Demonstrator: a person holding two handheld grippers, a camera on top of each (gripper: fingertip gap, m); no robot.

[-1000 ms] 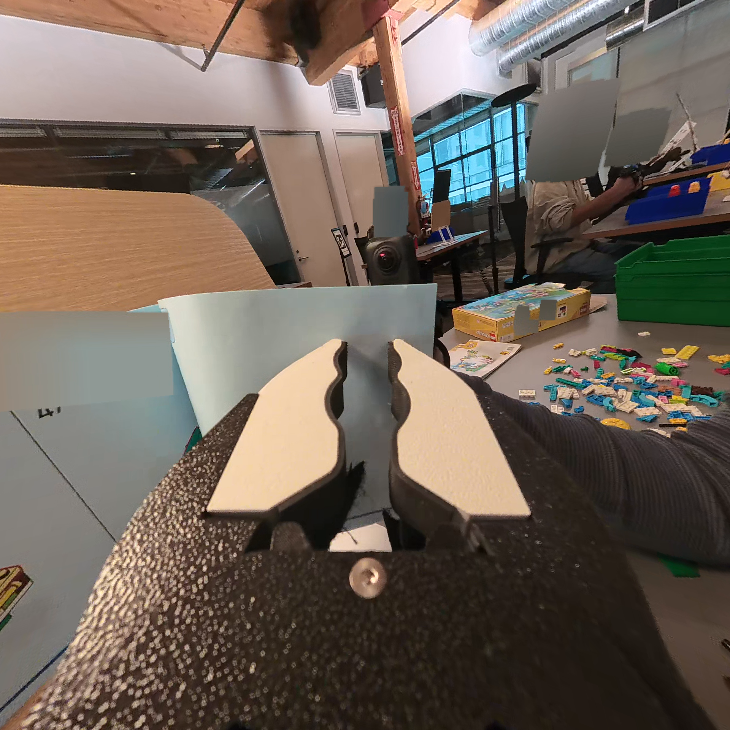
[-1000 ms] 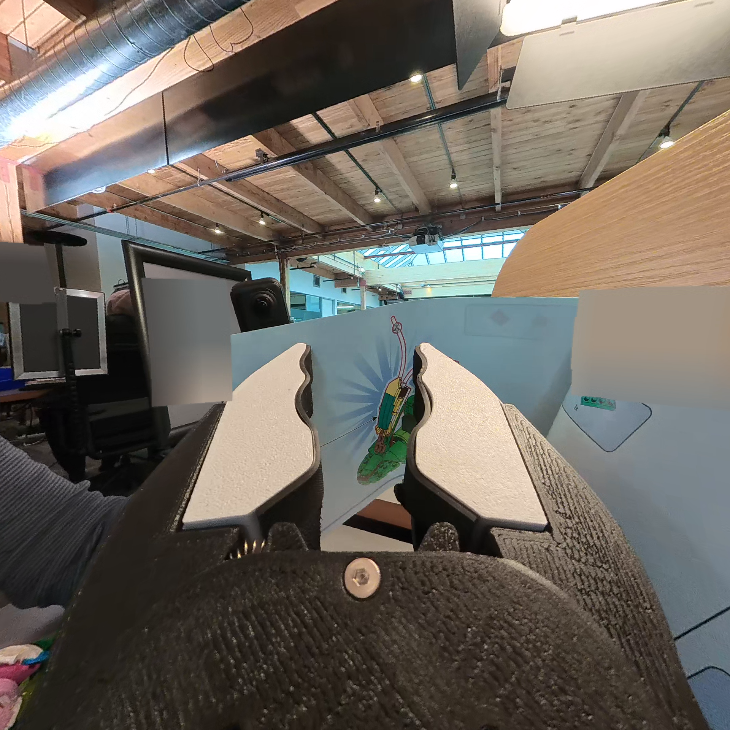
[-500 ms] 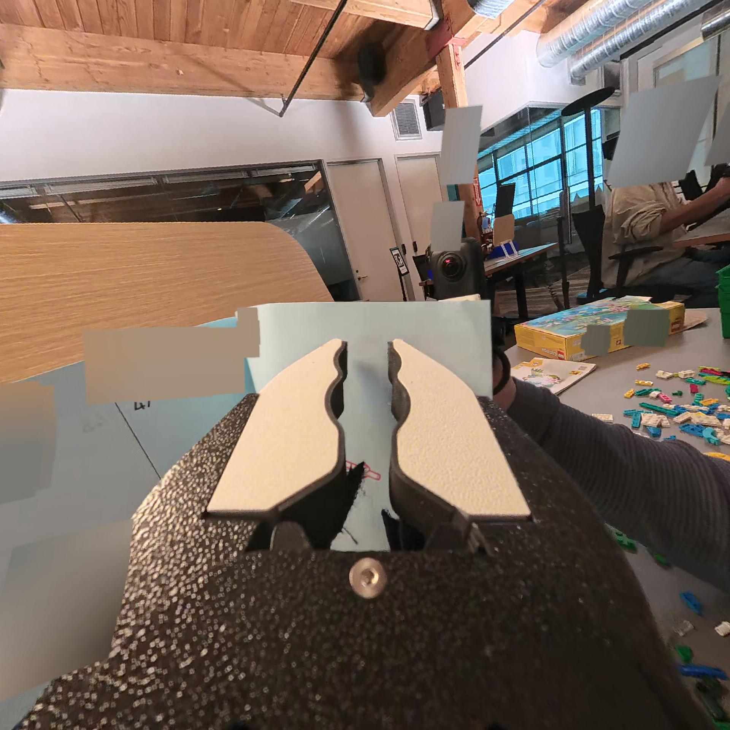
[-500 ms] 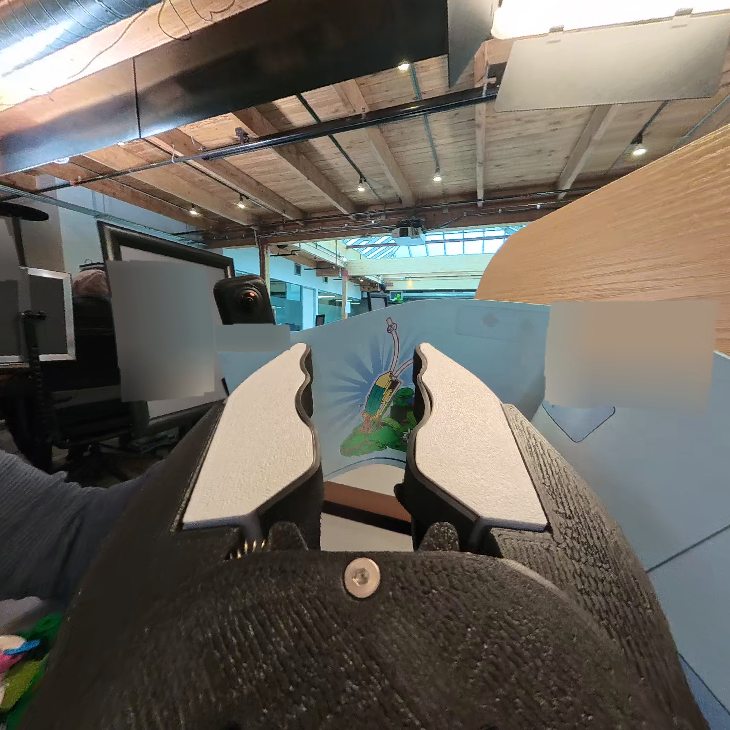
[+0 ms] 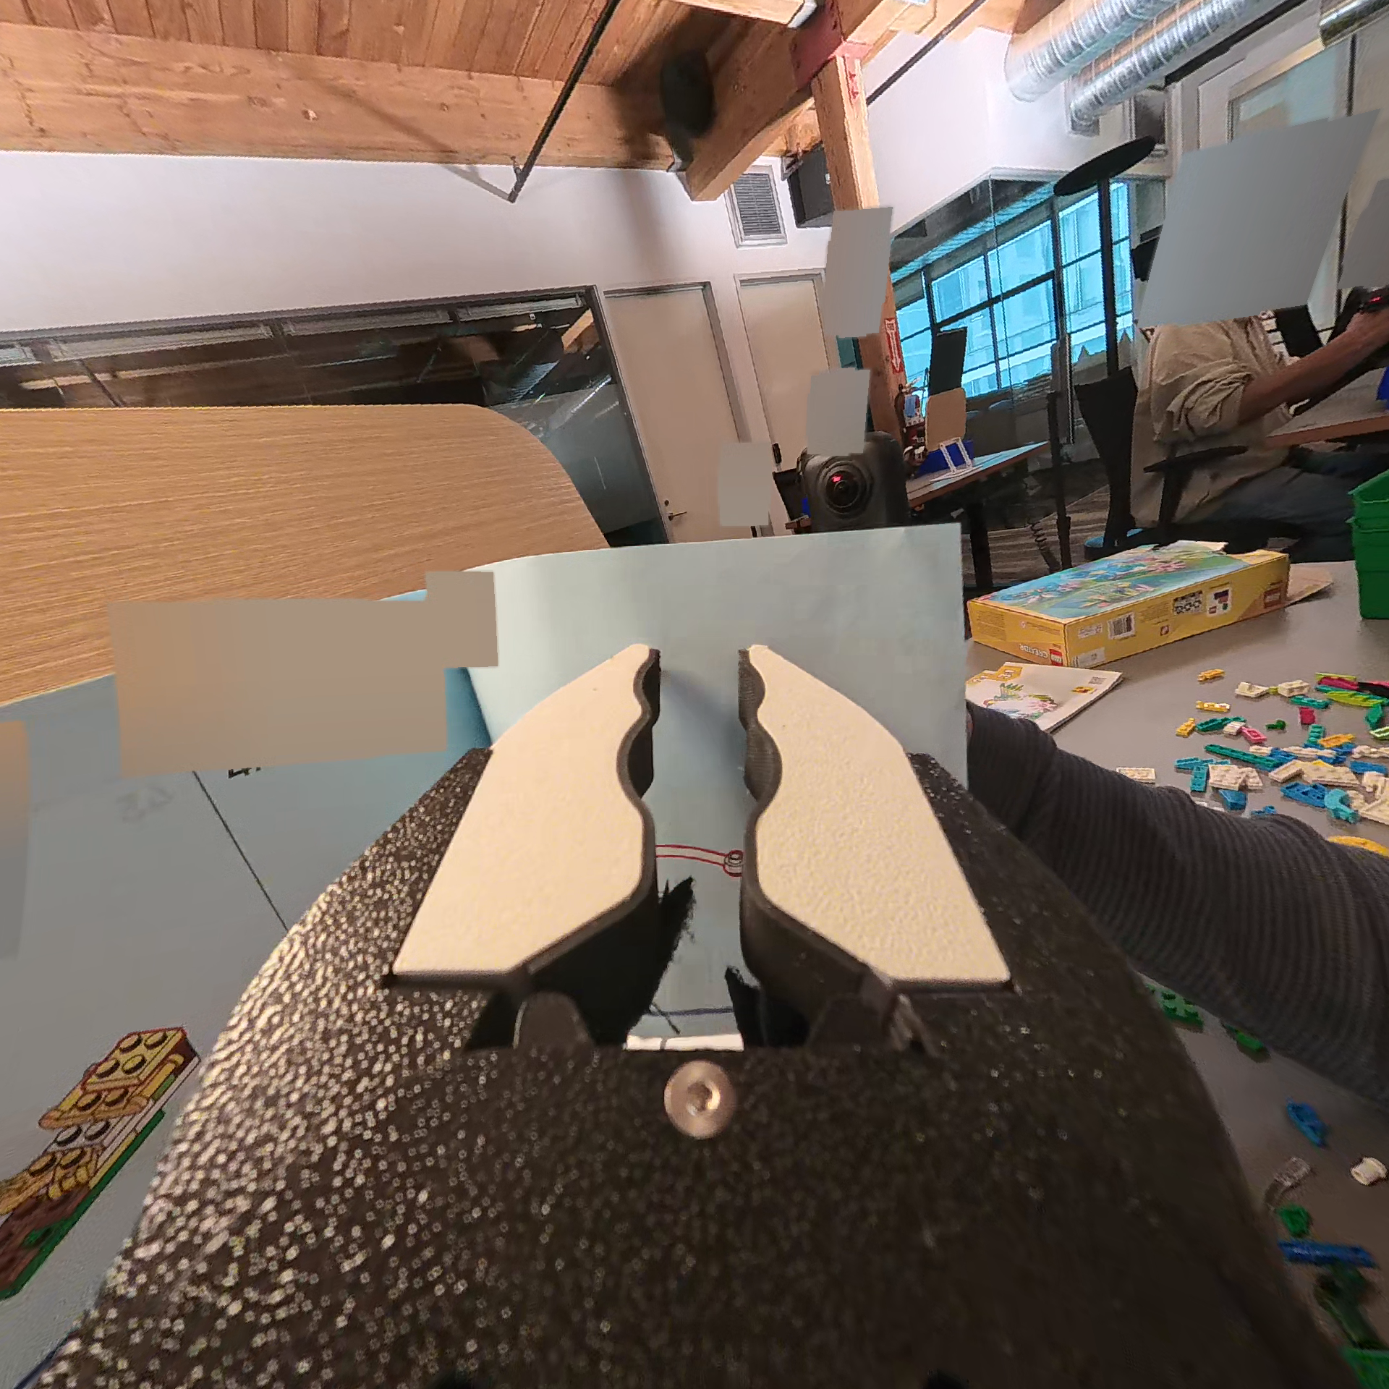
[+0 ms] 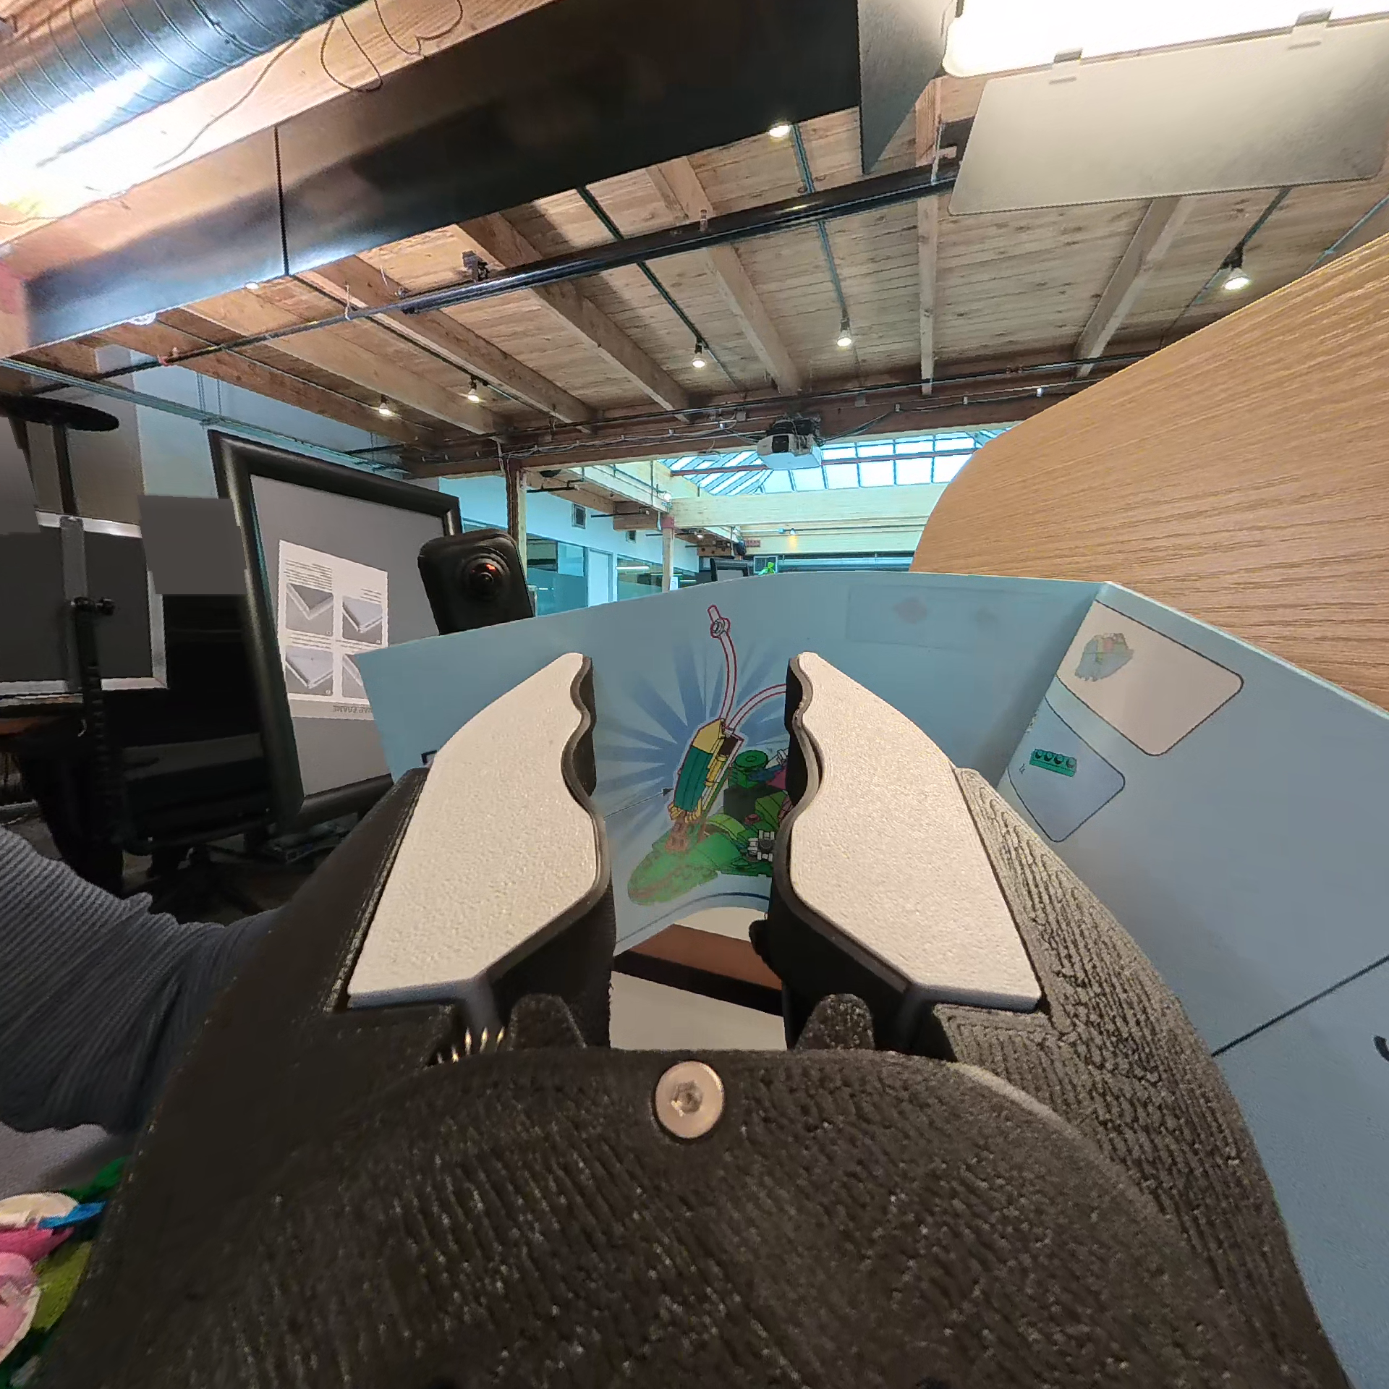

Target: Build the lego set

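Left gripper (image 5: 699,661) narrowly parted, right gripper (image 6: 688,665) wider, instruction booklet (image 6: 939,676) raised beyond both, neither visibly gripping

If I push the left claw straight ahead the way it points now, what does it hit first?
Most likely the light blue instruction page, which stands upright across the left claw and fills the gap between its open jaws. Depth is unclear, so contact may be near.

Your left wrist view looks forward over its fingers, tilted up, right against the light-blue instruction page (image 5: 721,609). Your right wrist view faces that same page (image 6: 887,676) close up, angled toward the ceiling.
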